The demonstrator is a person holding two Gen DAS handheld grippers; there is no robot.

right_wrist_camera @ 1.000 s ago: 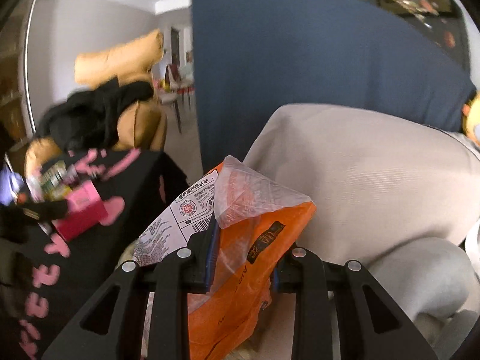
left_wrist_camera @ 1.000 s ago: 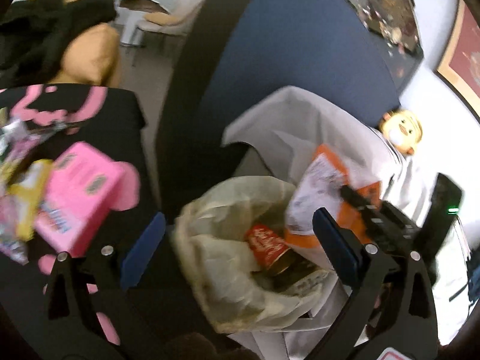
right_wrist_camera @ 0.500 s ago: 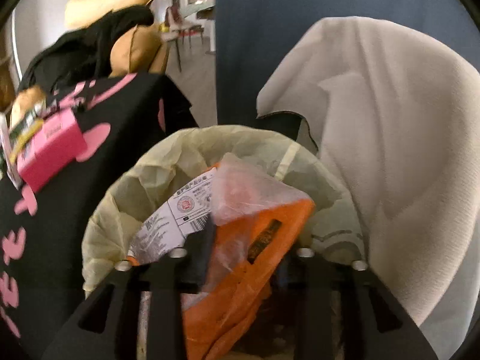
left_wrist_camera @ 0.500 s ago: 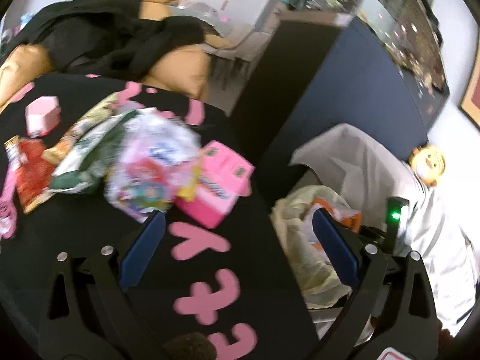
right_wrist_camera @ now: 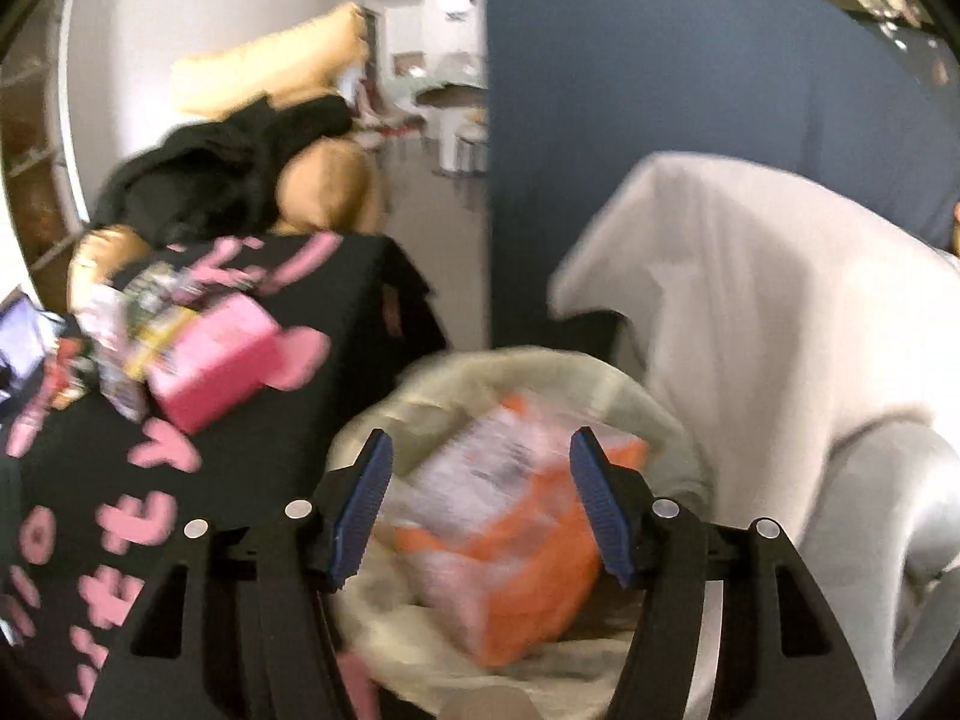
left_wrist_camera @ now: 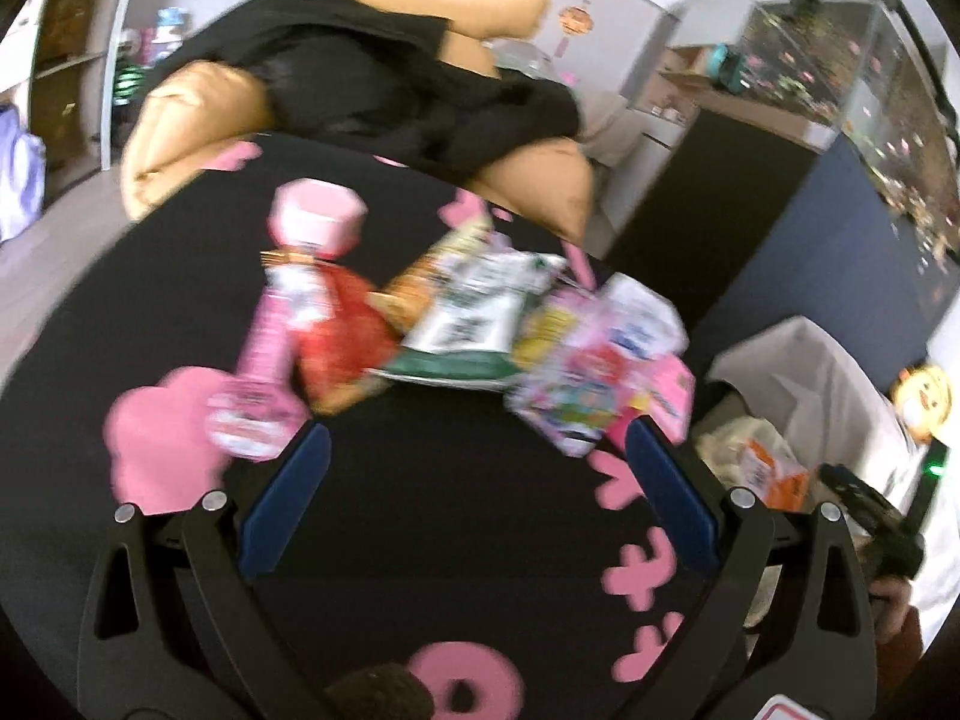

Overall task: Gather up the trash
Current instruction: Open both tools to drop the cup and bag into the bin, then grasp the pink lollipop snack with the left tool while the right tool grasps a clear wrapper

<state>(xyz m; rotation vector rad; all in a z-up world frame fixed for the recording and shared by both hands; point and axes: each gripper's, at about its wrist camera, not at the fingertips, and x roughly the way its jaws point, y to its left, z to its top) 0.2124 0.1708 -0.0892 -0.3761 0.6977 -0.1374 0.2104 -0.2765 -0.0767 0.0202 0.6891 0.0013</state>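
**Orange wrapper in bin, both grippers empty**

Tabletop [left_wrist_camera: 456, 516], black cloth w/ pink lettering, fills most of left wrist view. Off its right edge sits the trash bin [right_wrist_camera: 660, 396], lined w/ pale bag, beside a grey-white draped cloth [right_wrist_camera: 780, 300]. Trash pile [left_wrist_camera: 480, 324] lies mid-tabletop: green-white packet, red wrapper, pink bottle, pink box [right_wrist_camera: 210, 354] nearest the bin. Orange wrapper [right_wrist_camera: 510, 534] lies inside the bin, blurred, clear of the pads. Right gripper [right_wrist_camera: 480, 504] over the bin, jaws wide & opening, wrapper seen between them but not pinched. Left gripper [left_wrist_camera: 474, 498] over bare tabletop, jaws spread wide, nothing in them, short of the pile.
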